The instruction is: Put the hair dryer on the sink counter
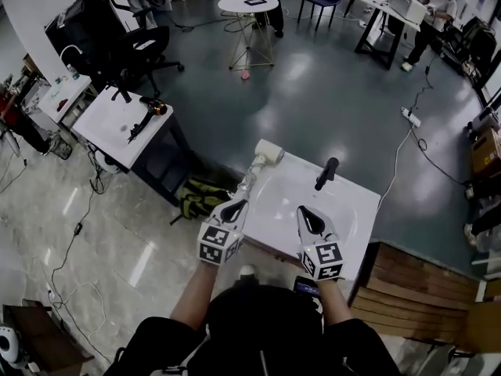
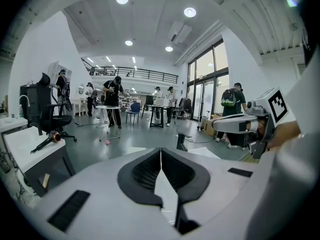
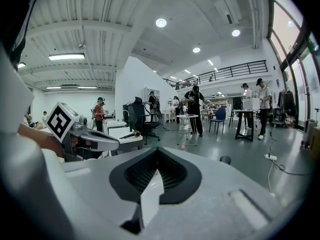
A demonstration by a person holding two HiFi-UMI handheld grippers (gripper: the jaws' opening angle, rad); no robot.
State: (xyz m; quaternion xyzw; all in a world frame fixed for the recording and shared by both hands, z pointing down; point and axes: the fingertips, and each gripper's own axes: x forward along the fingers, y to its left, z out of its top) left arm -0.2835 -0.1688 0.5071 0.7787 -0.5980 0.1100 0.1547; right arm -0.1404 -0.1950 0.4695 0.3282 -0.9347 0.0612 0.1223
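White sink counter (image 1: pixel 354 199), left gripper (image 1: pixel 234 209) and right gripper (image 1: pixel 310 219) over near edge, jaws together (empty)

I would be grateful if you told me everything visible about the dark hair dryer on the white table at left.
The hair dryer is slim and dark, seemingly plastic, with a copper-coloured ring at one end of its barrel and a long handle. It lies flat near the right edge of the white table in the head view, ringed end nearest that edge, handle slanting back across the tabletop. Only the tabletop touches it.
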